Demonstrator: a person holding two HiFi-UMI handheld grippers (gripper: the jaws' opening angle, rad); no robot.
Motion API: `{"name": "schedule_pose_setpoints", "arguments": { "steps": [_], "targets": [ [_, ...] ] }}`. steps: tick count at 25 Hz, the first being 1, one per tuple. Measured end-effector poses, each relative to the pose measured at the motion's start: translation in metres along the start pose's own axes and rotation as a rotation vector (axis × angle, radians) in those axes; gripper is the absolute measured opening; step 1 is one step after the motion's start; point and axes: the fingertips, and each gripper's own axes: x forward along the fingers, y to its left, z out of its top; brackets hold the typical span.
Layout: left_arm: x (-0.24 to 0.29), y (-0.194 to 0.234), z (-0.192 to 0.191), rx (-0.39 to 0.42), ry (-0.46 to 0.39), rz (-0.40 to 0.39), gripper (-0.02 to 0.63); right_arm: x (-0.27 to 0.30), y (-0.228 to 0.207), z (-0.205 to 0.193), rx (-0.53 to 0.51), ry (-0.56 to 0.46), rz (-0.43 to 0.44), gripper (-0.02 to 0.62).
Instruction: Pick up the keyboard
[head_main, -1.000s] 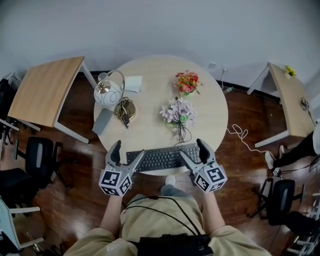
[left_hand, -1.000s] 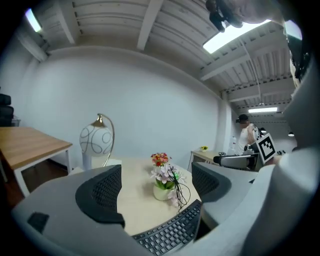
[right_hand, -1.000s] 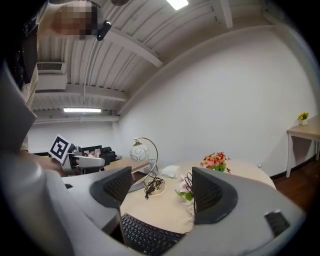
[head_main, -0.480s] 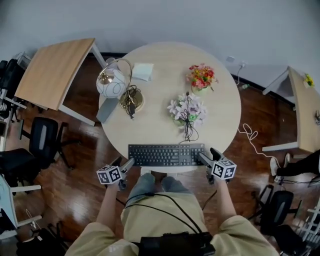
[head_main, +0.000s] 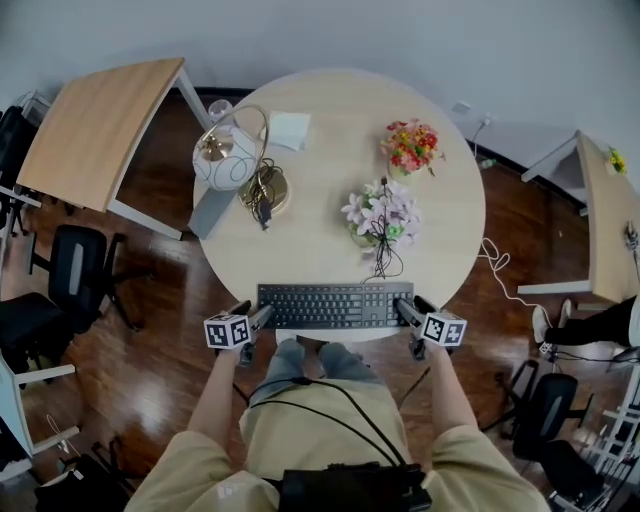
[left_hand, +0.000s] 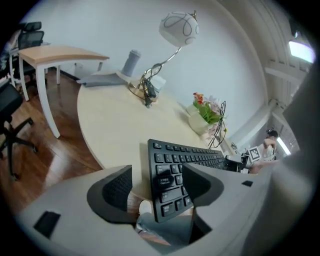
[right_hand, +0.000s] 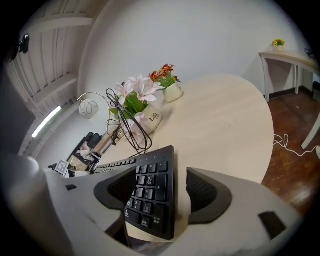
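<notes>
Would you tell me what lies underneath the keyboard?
The round table lies under the keyboard, whose left front corner overhangs the edge above the person's knee. The surface directly beneath is covered.

Camera layout: one high, two low.
Head view looks steeply down on the round table (head_main: 330, 150) from well above. Each gripper view sits close at one keyboard (head_main: 335, 305) end, facing along it; all three share keyboard and white flowers (head_main: 380, 212).

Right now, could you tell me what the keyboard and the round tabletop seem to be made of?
Keyboard: likely matte black plastic, judging by its dull moulded keys. Round tabletop: pale wood or wood-look laminate, with a smooth, even beige surface.
</notes>
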Motion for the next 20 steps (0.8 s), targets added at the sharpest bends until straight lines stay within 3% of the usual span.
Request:
{"name": "schedule_pose_setpoints", "arguments": {
  "steps": [2, 8, 10, 14, 16, 20],
  "targets": [
    [0.000, 0.005, -0.001, 0.022, 0.011, 0.032, 0.256, 0.001, 0.000, 0.000, 0.009, -0.013, -0.005, 0.318],
    [0.005, 0.004, -0.005, 0.077, 0.043, 0.100, 0.230, 0.005, -0.002, -0.005, -0.031, 0.007, -0.084, 0.293],
    [0.010, -0.002, -0.005, 0.062, 0.031, 0.099, 0.147, 0.008, 0.000, -0.007, -0.017, 0.012, -0.086, 0.239],
    [0.010, -0.002, -0.004, -0.004, 0.010, 0.096, 0.141, 0.007, 0.001, -0.007, 0.049, -0.012, -0.077, 0.239],
    [0.005, 0.001, 0.001, 0.002, 0.016, 0.109, 0.141, 0.004, 0.009, -0.004, 0.039, -0.008, -0.060, 0.236],
    [-0.018, -0.003, 0.037, 0.029, -0.088, 0.125, 0.140, -0.010, 0.048, 0.036, 0.007, -0.161, 0.006, 0.233]
  ]
}}
